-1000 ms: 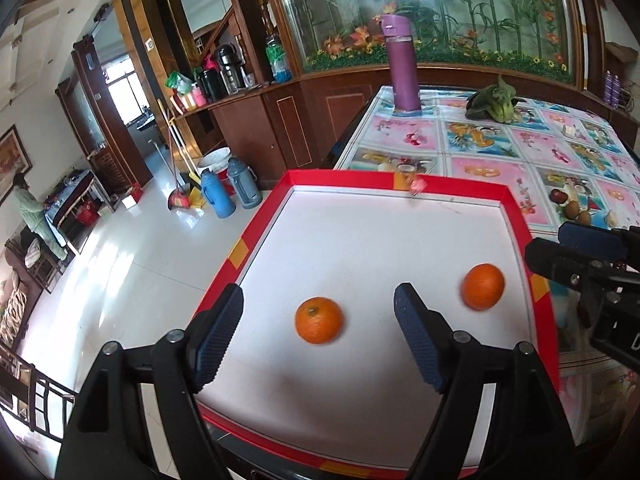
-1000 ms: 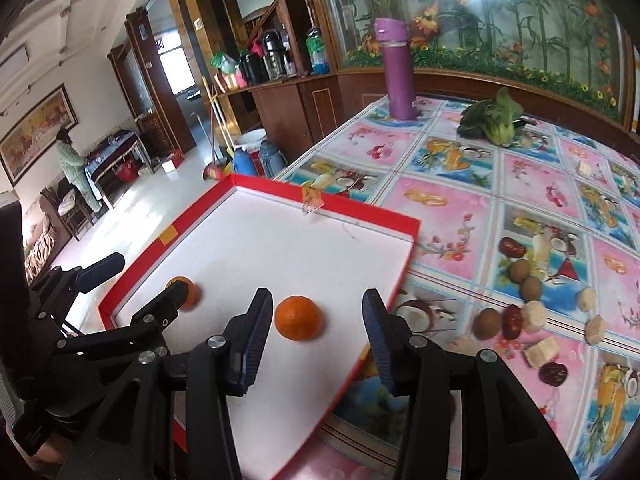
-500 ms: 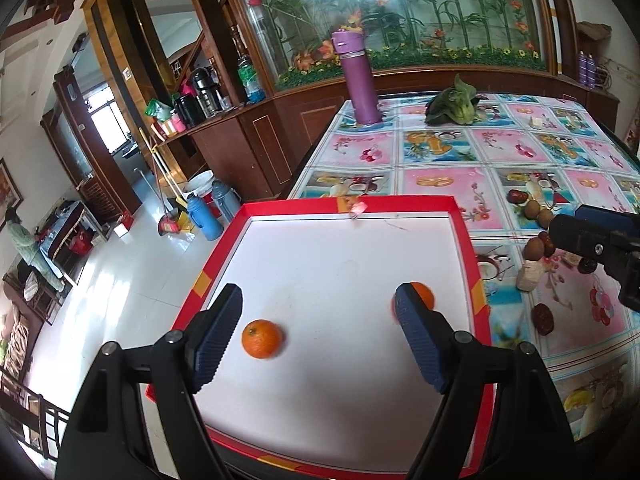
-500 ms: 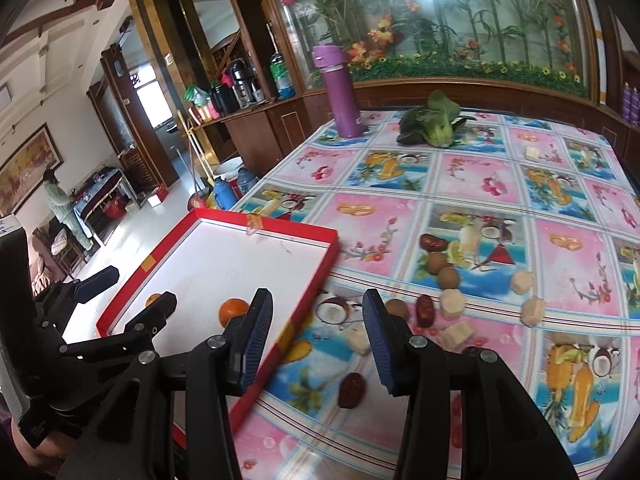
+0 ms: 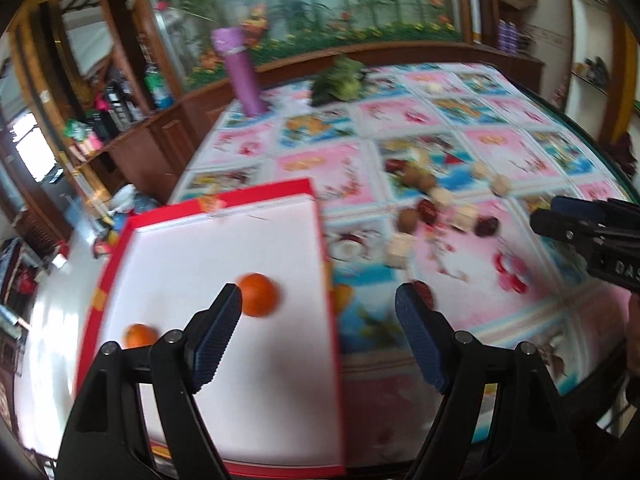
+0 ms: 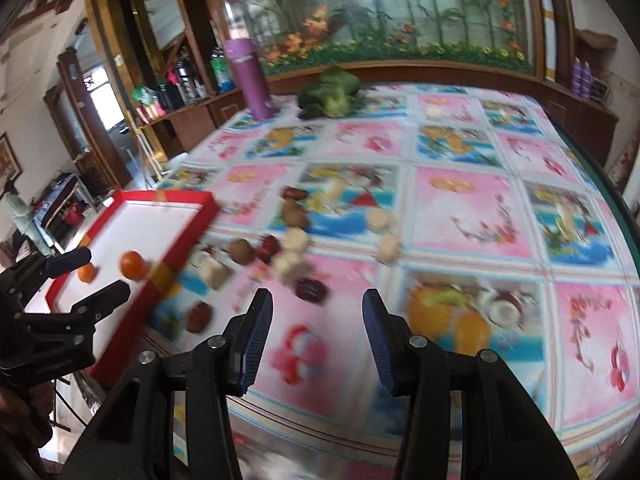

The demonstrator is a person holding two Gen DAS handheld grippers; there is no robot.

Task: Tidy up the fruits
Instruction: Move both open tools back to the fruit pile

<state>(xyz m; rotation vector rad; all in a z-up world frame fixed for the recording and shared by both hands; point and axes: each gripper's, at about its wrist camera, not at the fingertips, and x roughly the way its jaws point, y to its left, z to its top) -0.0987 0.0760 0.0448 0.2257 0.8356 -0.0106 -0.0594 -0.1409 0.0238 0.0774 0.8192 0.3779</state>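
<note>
Two oranges lie in a red-rimmed white tray (image 5: 325, 248): one orange (image 5: 258, 294) near the tray's middle, the other orange (image 5: 138, 335) at its left edge. Several small fruits, dark red, brown and pale (image 5: 428, 209), are scattered on the flowered tablecloth to the tray's right. My left gripper (image 5: 318, 330) hangs open over the tray's right rim with nothing between its fingers. My right gripper (image 6: 317, 338) is open above the cloth, just short of a dark red fruit (image 6: 310, 289). In the right wrist view the tray (image 6: 168, 270) and both oranges (image 6: 133, 265) sit at the left.
A purple flask (image 5: 242, 76) and leafy greens (image 5: 340, 82) stand at the table's far side, before a wooden ledge and glass panel. The table's edge drops to the floor left of the tray. The right gripper's body (image 5: 600, 240) enters the left wrist view from the right.
Both grippers have swung to the right, away from the oranges and towards the scattered small fruits. The oranges lie where they were in the tray. Both stayed open.
</note>
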